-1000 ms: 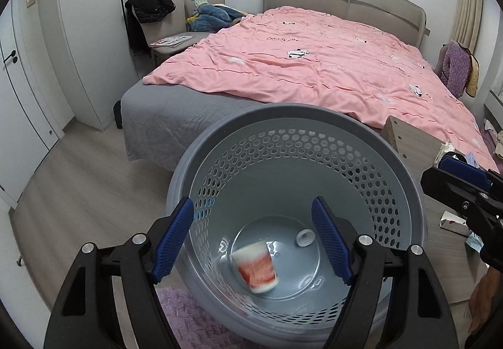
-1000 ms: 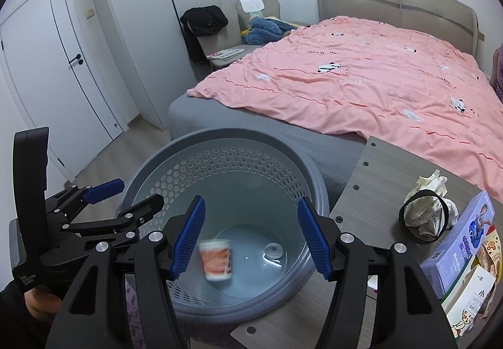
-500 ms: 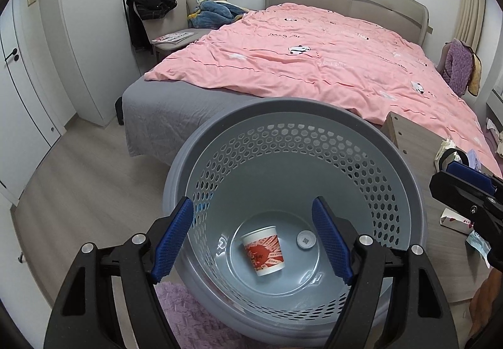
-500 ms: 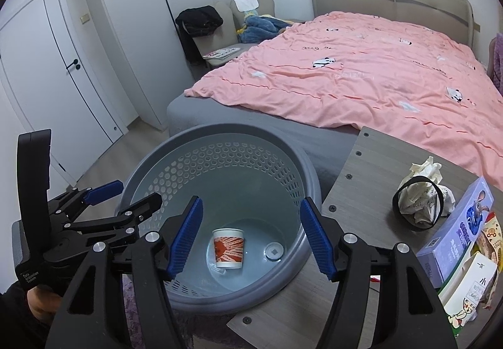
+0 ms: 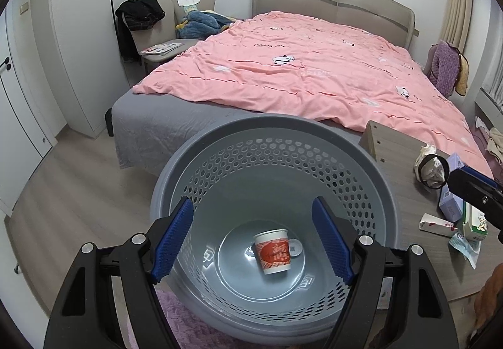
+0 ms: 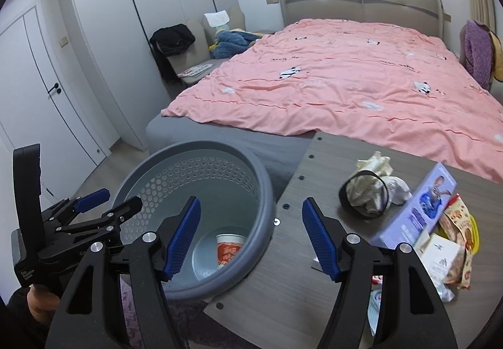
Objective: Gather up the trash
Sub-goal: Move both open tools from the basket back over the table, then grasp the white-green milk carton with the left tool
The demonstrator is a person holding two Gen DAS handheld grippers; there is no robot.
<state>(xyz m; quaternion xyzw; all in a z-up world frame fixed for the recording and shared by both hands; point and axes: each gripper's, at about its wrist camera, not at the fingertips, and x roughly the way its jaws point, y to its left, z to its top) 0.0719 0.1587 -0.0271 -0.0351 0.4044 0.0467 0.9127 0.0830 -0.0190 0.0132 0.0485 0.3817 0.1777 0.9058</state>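
The left gripper [image 5: 253,239] hangs over the bin [image 5: 220,141] with its jaws spread wide and nothing between them. Below it, on the bin's floor, lies the cup [image 5: 273,251] – white with a red band, tipped on its side, just beside a small white disc [image 5: 295,246] that may be a lid. The right gripper [image 6: 251,239] straddles the bin's rim and the edge of the table [image 6: 301,301]; its jaws have just been opening further and stand well apart, with nothing between the blue pads [image 6: 184,237]. From that side the cup [image 6: 229,250] shows low in the bin [image 6: 267,191], part hidden by the rim, and the left gripper [image 6: 107,202] is in view at the left, open, held by a hand [image 6: 39,301]. The table stands just beside the bin, touching or nearly so (the rim overlaps its edge in the picture, so I cannot tell which). On the table, to the right of the right gripper, a heap of packets [image 6: 452,242] sits at the near right corner – a purple box [image 6: 421,207] leans against them, and farther back lies a crumpled tissue [image 6: 374,188] with a black band round it. From the left wrist the same tissue [image 5: 430,166] and a few wrappers [image 5: 465,245] show on the table [image 5: 405,185] past the bin. Beyond it all runs the bed [image 5: 298,72] under a pink quilt, with a chair [image 5: 160,44] draped in dark clothes at its far left corner and white wardrobes [image 6: 151,19] along the wall.
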